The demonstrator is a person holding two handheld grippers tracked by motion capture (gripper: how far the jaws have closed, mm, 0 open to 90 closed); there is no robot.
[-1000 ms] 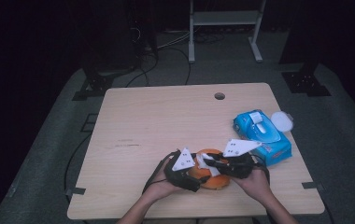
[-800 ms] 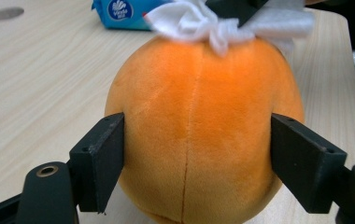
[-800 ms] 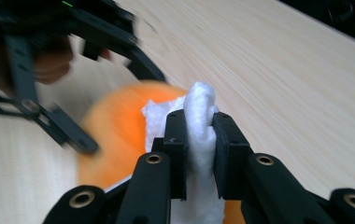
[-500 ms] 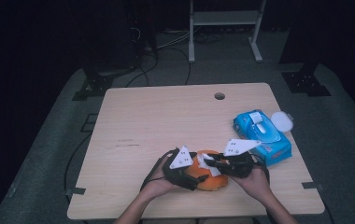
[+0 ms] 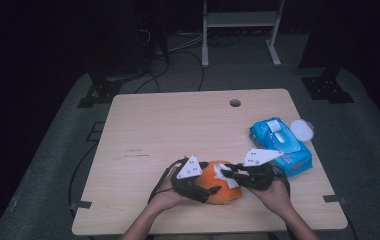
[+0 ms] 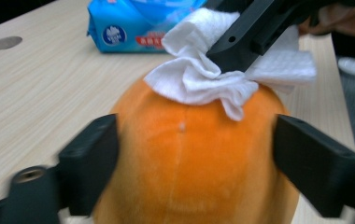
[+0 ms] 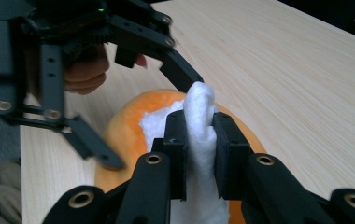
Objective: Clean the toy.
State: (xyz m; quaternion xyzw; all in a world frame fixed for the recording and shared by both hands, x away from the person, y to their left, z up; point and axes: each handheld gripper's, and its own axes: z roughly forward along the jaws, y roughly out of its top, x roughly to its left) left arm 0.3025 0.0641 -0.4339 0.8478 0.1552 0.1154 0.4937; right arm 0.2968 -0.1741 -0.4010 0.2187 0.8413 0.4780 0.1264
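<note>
Gripping an orange plush ball [image 6: 189, 158] at the near edge of the table [image 5: 178, 125]: left gripper [image 5: 200, 187] clamping it from both sides, jaws standing partly apart with the ball filling the gap and each pad pressing into the soft surface. Pinching a white wipe [image 7: 199, 135] tightly in the right gripper [image 5: 228, 174], jaws nearly together, the wipe bunching up between the pads and lying on top of the ball, just above and between the left gripper's jaws. Resting farther out, beyond the right gripper's fingers, a blue wipe packet [image 5: 280, 145] with a round white lid [image 5: 302, 130] just beside its far end. Sitting well beyond both grippers, a small round hole [image 5: 235, 103] near the table's far edge.
</note>
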